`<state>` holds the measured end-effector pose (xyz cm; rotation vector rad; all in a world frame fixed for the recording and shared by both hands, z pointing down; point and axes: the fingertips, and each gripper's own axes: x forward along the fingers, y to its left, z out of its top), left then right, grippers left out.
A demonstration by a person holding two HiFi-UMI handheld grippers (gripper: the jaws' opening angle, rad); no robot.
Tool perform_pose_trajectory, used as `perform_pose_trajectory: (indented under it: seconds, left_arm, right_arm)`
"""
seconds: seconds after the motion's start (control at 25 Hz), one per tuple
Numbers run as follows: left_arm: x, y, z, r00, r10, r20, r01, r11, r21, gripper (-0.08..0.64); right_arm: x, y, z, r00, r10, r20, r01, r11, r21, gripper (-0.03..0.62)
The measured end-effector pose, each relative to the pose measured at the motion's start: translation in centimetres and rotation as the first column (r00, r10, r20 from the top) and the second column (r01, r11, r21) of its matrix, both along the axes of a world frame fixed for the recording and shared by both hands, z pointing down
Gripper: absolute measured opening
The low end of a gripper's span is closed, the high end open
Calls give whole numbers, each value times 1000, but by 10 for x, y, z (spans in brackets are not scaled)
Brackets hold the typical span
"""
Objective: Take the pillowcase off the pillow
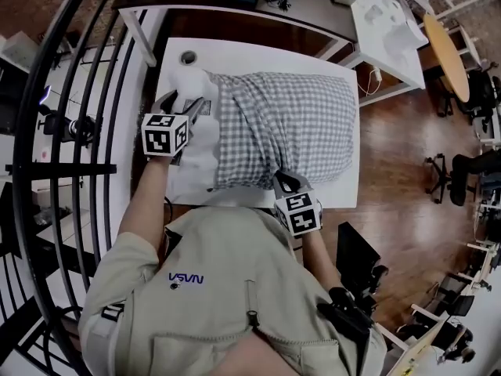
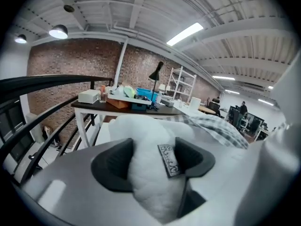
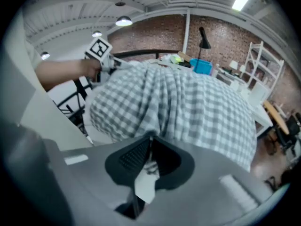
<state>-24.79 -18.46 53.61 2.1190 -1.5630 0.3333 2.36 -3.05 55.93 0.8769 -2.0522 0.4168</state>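
Lying crosswise, the pillow [image 1: 190, 84] pokes leftward from its pillowcase [image 1: 290, 128].

White table [image 1: 258, 57], cluttered dark desk [image 1: 313, 10] behind it, black railing [image 1: 59, 168], wooden floor [image 1: 399, 147], brick wall [image 2: 70, 65].

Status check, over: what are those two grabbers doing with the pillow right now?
Left gripper: jaws open around the bare pillow end. Right gripper: shut on the checked pillowcase edge. Pillowcase covers most of the pillow. Nothing in the way.
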Motion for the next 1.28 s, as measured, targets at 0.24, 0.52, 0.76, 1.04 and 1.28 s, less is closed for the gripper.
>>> perform_pose_trajectory:
  seconds: [0.24,0.52,0.76,1.04,1.28]
  left_arm:
    - [26,29,-17,991,66,116,-74,995,67,61]
    - [50,86,-46,992,24,128,-51,977,206,43]
    - [57,100,-78,987,15,158,-64,947,314,37]
    - [33,124,-141,1000,-1,2,0,883,469,34]
    - [8,106,-130,992,-8,-122,61,896,439,34]
  right_arm:
    - [-67,-68,-122,897,-185,403,120,976,180,28]
    - [-120,-188,-81,969,-237,73,212,944,252,180]
    - [-140,-197,-41,941,-311,-137,332,928,169,8]
    - [-36,-273,-94,993,52,-105,-10,930,368,6]
    - [79,-287,-83,943,320,-93,-263,886,382,6]
